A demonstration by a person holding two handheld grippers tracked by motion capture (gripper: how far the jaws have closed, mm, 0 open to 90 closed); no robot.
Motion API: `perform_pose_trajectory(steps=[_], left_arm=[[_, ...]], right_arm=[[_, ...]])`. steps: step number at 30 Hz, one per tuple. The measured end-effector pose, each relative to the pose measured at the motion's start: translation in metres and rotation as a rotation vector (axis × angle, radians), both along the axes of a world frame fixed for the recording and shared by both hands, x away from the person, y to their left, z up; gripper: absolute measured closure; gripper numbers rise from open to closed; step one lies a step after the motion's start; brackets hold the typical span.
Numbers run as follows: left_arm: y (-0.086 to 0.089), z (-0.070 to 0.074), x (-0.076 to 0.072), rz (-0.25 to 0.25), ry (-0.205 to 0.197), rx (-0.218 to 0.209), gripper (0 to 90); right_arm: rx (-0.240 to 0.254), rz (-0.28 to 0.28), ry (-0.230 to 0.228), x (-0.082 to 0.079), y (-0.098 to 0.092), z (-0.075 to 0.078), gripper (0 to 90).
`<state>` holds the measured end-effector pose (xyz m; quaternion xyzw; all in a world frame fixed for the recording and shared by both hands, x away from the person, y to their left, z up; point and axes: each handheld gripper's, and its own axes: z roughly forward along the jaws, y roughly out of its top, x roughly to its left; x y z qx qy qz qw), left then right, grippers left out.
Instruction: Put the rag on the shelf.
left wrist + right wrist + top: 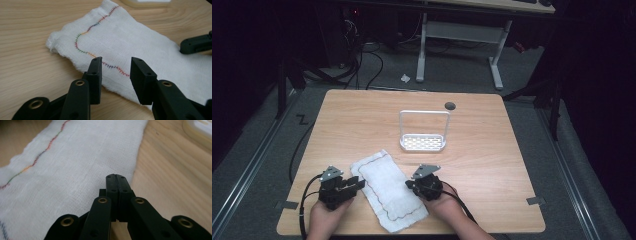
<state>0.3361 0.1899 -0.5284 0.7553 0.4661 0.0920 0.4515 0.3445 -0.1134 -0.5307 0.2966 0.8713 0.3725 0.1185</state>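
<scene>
Flanking the cloth (388,189) — left tongs (116,68) spread, right tongs (116,180) pressed together, pinch unclear.

Dim, dark-edged high view; blurred close foregrounds.

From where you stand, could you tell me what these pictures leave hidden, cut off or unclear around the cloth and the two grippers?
- High view: near corner of the cloth runs past the table edge.
- Right gripper view: whether the shut right gripper pinches any cloth; its own tips hide the contact.
- Left gripper view: the white rack is cut off by the top edge.
- High view: the left gripper is too small to judge.
</scene>
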Motion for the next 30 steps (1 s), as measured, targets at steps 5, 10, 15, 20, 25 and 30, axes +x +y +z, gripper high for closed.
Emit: perform_pose_trajectory(steps=[5,10,15,20,25,30], left_arm=[[-0.05,-0.001,0.006,-0.137,-0.015,0.073,63.2],[-0.097,-0.004,0.013,-0.239,-0.046,0.147,63.9],[-0.127,-0.006,0.026,-0.262,-0.049,0.119,64.7],[-0.112,0.003,0.031,-0.187,-0.068,0.06,58.1],[-0.092,0.003,0.049,-0.103,-0.044,0.003,50.6],[-0.11,-0.007,0.064,-0.11,0.018,0.021,44.6]], right_arm=[[0.009,-0.027,0.023,-0.043,-0.042,0.0,90.0],[0.025,-0.074,0.038,-0.065,-0.07,0.0,89.2],[0.036,-0.096,0.024,-0.076,-0.085,0.004,84.5],[0.08,-0.138,-0.019,-0.067,-0.092,0.011,75.1],[0.096,-0.184,-0.016,-0.049,-0.095,0.007,66.7],[0.107,-0.234,-0.014,-0.02,-0.092,0.005,57.4]])
